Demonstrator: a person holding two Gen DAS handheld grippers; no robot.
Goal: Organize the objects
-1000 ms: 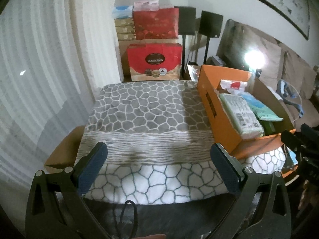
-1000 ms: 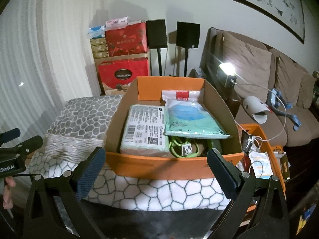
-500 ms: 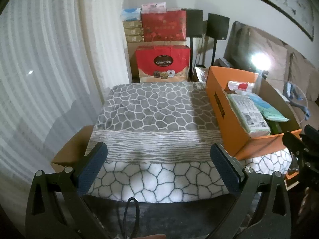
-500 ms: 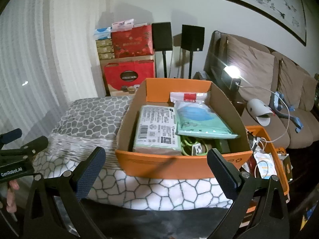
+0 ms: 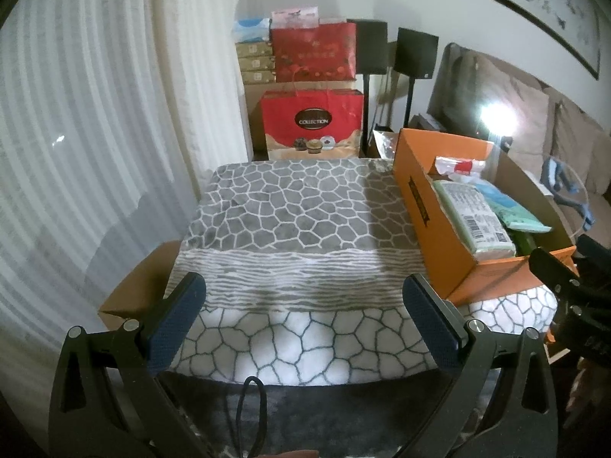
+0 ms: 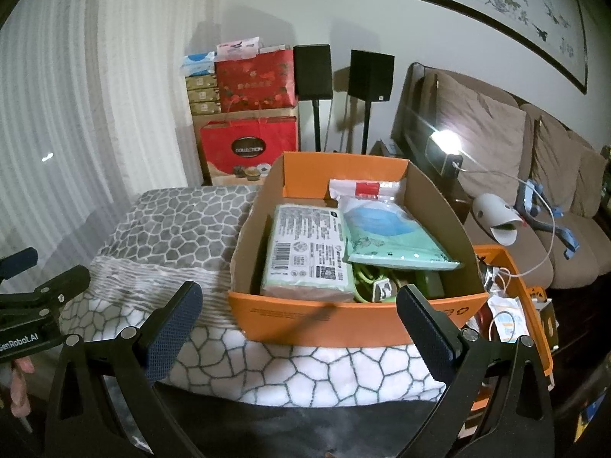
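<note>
Item: orange box [image 6: 355,316], open-topped, on the right part of a stone-patterned blanket [image 5: 290,213] spread over a low surface.
Contents, as seen: flat green wipes pack [image 6: 309,255] on the left; blue-and-green packet [image 6: 385,236] on the right, overlapping it; red-and-white bag [image 6: 362,189] at the back; green cable [image 6: 366,282] below, partly hidden.
Left gripper [image 5: 305,315]: jaws wide, holding nothing, over the bare blanket.
Right gripper [image 6: 299,324]: jaws wide, holding nothing, just short of the box's near wall.
Stage: fits both goods awaiting removal and goods already packed; cannot tell which.
Handling note: soft flat packs slip and fold, so grip by a firm edge; lift the upper packet before the cable beneath.
</note>
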